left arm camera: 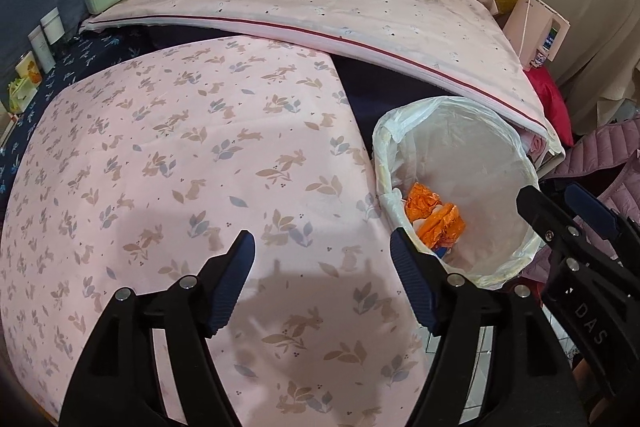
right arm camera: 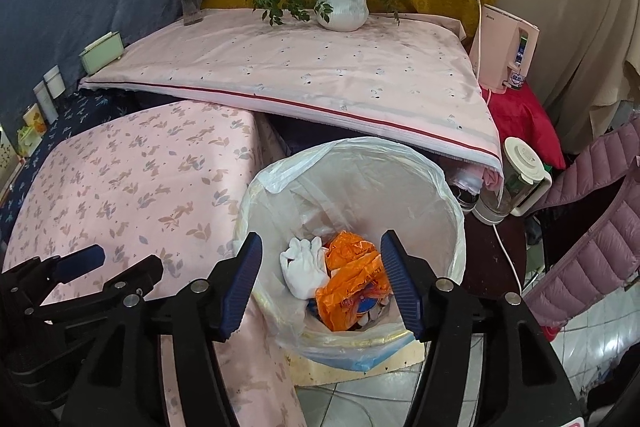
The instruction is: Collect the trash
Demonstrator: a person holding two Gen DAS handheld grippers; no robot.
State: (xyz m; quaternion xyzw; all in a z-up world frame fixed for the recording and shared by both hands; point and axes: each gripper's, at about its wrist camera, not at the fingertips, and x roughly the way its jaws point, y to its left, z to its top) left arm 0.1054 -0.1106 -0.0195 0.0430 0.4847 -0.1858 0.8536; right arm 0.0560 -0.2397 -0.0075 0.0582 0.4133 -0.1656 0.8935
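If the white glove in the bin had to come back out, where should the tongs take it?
Probably by the white glove's upturned cuff and fingers, coming straight down through the bin's open top. It lies crumpled on the heap beside the orange wrapper, with the liner walls blocking any sideways approach.

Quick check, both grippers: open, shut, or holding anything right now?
Left gripper: open, nothing between the jaws, over the pink tablecloth.
Right gripper: open, nothing held, jaws above the trash bin.
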